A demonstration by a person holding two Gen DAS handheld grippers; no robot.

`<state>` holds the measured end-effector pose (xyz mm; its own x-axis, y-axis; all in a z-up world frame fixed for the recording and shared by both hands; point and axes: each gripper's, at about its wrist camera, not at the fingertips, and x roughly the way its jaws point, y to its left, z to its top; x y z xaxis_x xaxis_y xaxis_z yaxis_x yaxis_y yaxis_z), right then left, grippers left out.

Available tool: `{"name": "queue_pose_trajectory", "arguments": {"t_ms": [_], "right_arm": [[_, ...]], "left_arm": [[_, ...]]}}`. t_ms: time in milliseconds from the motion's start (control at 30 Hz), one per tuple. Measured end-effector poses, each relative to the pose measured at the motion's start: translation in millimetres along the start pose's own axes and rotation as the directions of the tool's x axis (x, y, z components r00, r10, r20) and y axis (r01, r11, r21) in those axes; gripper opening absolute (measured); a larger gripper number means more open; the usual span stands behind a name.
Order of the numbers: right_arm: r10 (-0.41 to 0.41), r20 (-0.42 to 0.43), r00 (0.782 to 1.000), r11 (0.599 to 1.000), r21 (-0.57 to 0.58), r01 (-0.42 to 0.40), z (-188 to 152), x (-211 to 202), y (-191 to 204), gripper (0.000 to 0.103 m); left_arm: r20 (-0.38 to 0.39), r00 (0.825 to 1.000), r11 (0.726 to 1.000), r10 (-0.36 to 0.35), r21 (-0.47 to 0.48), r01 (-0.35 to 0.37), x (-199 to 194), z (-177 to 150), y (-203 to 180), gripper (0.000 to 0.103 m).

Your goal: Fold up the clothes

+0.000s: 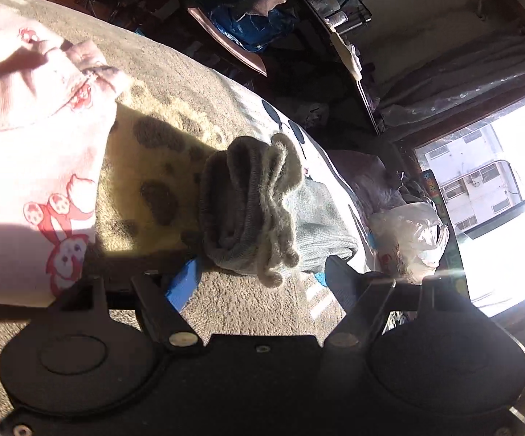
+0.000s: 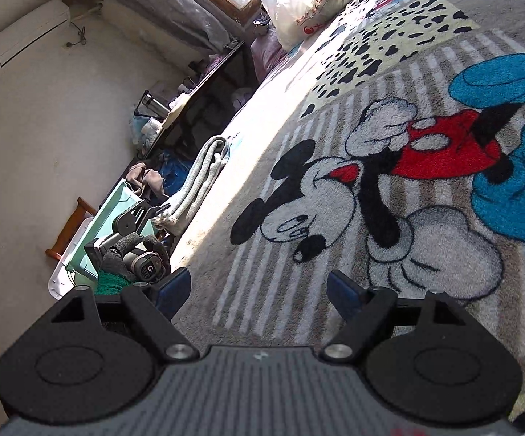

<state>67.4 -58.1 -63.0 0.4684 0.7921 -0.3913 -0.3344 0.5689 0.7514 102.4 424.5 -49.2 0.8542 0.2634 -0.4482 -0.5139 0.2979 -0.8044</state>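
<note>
Left wrist view: one grey folded garment point(image 1: 259, 207) lies bundled on the patterned blanket point(image 1: 175, 83), directly ahead of my left gripper point(image 1: 260, 276). My left fingers point(image 1: 184, 283) stand wide apart; the bundle's near end sits between their tips, but I cannot tell whether either tip touches it, and they are not clamped on it. One pink garment point(image 1: 26, 138) with red printed figures occupies the left side of the view, lying over the blanket, well apart from the grey bundle. One white plastic bag point(image 1: 407, 232) rests past the bundle to the right, near the window point(image 1: 487, 189). The blanket's far edge drops off toward cluttered furniture. Right wrist view: my right gripper point(image 2: 259, 287) hovers over the cartoon-printed part of the blanket point(image 2: 335, 181), fingers point(image 2: 346, 290) spread wide and holding nothing. The grey folded garment point(image 2: 197, 185) sits at the blanket's left edge, with the other gripper and a gloved hand point(image 2: 121, 254) beside it. Open blanket lies ahead and to the right.
</note>
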Motion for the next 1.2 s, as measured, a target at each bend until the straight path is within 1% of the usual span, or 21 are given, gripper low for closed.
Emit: {"name": "queue_pose_trajectory", "arguments": {"t_ms": [67,133,233,300,367,433,500,533,600,667,700,767,800,833,900,967,1000,1033,1100,1167,1200], "right_arm": [[-0.007,0.014,1.0,1.0,-0.013,0.008,-5.5,-20.6,3.1,0.086],[-0.016,0.035,0.999,0.999,-0.028,0.017,-9.2,-41.8,5.8,0.09],[-0.029,0.088,0.996,0.999,-0.029,0.032,-12.9,-77.2,5.8,0.096],[-0.043,0.127,0.991,0.998,-0.028,0.047,-14.5,-99.5,3.6,0.099],[-0.074,0.17,0.983,0.997,-0.025,0.079,-15.4,-122.1,-0.5,0.103],[-0.134,0.21,0.969,0.989,-0.036,0.144,-12.5,-141.2,-3.5,0.102],[-0.199,0.249,0.948,0.975,-0.048,0.218,-8.4,-159.3,-6.0,0.103],[-0.231,0.269,0.935,0.966,-0.053,0.254,-6.4,-168.4,-7.2,0.103],[-0.293,0.309,0.905,0.943,-0.061,0.326,-2.3,-186.5,-9.7,0.103],[-0.351,0.349,0.869,0.916,-0.066,0.396,1.8,-204.6,-12.1,0.103],[-0.382,0.364,0.85,0.897,-0.075,0.435,3.3,-211.7,-12.4,0.103],[-0.451,0.39,0.803,0.847,-0.096,0.523,3.3,-221.9,-11.4,0.103],[-0.479,0.402,0.781,0.825,-0.099,0.557,1.9,-226.3,-12.1,0.103],[-0.506,0.41,0.759,0.803,-0.099,0.588,0.0,-230.4,-13.4,0.103],[-0.545,0.415,0.728,0.77,-0.095,0.631,-5.3,-235.6,-18.9,0.103],[-0.572,0.409,0.711,0.748,-0.095,0.657,-10.9,-237.1,-25.3,0.103],[-0.584,0.405,0.704,0.738,-0.097,0.668,-13.7,-237.4,-28.5,0.103],[-0.596,0.399,0.697,0.728,-0.098,0.678,-16.2,-236.8,-31.0,0.103],[-0.619,0.383,0.686,0.709,-0.104,0.698,-20.2,-233.5,-33.4,0.103],[-0.635,0.368,0.679,0.692,-0.12,0.712,-23.0,-228.9,-32.2,0.103],[-0.643,0.36,0.676,0.684,-0.128,0.719,-24.5,-226.5,-31.6,0.103]], "left_arm": [[-0.037,0.999,1.0,-0.006,0.027,0.007,-15.3,-21.7,-4.4,0.084],[-0.081,0.997,0.998,0.003,0.069,0.002,-29.6,-46.7,-9.6,0.086],[-0.14,0.99,0.985,0.03,0.172,-0.006,-54.6,-85.8,-23.5,0.088],[-0.173,0.985,0.971,0.025,0.237,0.017,-71.1,-109.1,-36.9,0.091],[-0.213,0.977,0.939,0.014,0.338,0.06,-92.7,-140.6,-52.7,0.094],[-0.251,0.968,0.892,0.01,0.439,0.104,-114.1,-171.8,-67.1,0.096],[-0.272,0.962,0.833,0.024,0.538,0.131,-132.3,-202.0,-80.9,0.097],[-0.283,0.959,0.79,0.03,0.594,0.151,-141.9,-219.7,-88.7,0.098],[-0.317,0.948,0.685,0.018,0.694,0.219,-163.3,-255.3,-104.7,0.098],[-0.334,0.943,0.586,-0.002,0.764,0.271,-183.7,-283.7,-117.8,0.099],[-0.34,0.94,0.545,-0.012,0.786,0.291,-192.7,-295.0,-122.7,0.103],[-0.36,0.933,0.479,-0.028,0.814,0.329,-207.4,-313.3,-128.9,0.103],[-0.37,0.928,0.437,-0.03,0.831,0.346,-214.2,-323.1,-131.1,0.103],[-0.373,0.928,0.401,-0.027,0.846,0.351,-218.7,-330.5,-132.3,0.103],[-0.358,0.934,0.319,-0.01,0.884,0.342,-225.4,-346.5,-133.8,0.103],[-0.35,0.937,0.271,-0.004,0.901,0.337,-230.5,-356.7,-132.1,0.103],[-0.352,0.936,0.261,-0.003,0.903,0.341,-232.1,-359.2,-130.5,0.103],[-0.358,0.934,0.255,-0.005,0.902,0.347,-232.7,-361.3,-128.2,0.103],[-0.346,0.938,0.251,0.007,0.909,0.333,-234.5,-366.9,-122.9,0.103],[-0.345,0.938,0.24,0.024,0.913,0.33,-234.9,-371.0,-119.1,0.103],[-0.347,0.938,0.239,0.028,0.913,0.331,-235.1,-371.5,-118.1,0.103]]}}
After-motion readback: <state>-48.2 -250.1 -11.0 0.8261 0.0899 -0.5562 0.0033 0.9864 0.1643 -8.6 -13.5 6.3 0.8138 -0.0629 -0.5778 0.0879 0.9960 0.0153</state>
